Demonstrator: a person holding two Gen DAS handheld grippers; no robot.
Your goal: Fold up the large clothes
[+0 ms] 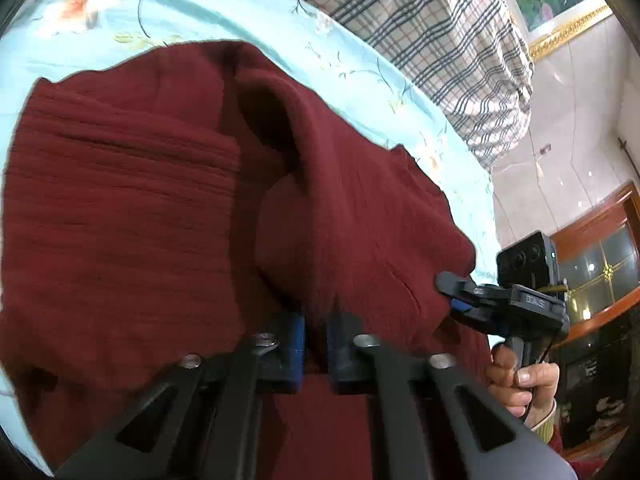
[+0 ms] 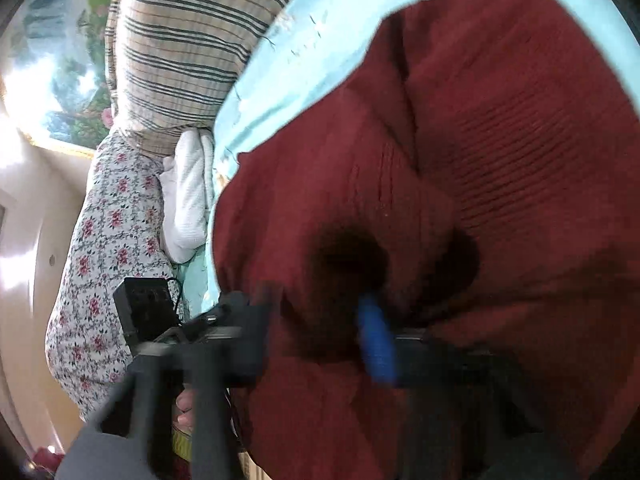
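Two claws grip the near edge of a dark red garment (image 1: 140,208) that lies on a bed covered by a light blue floral sheet (image 1: 248,16). From the left wrist view, the left claw (image 1: 316,344) has its blue-padded jaws pressed together on a pinch of the red cloth, and to the right the right claw (image 1: 452,292) is likewise clamped on the same hem, with the person's hand (image 1: 524,380) on its handle. From the blurred right wrist view, one blue pad (image 2: 376,340) of that claw shows against bunched fabric.

Judging from the layers, the garment already looks doubled at least once: a ribbed panel lies over the left part and a thick fold runs down the middle. What seems left is to carry this held edge toward the far side, lay it flat and smooth the result. A plaid quilt (image 1: 420,20) is piled at the far end of the bed.
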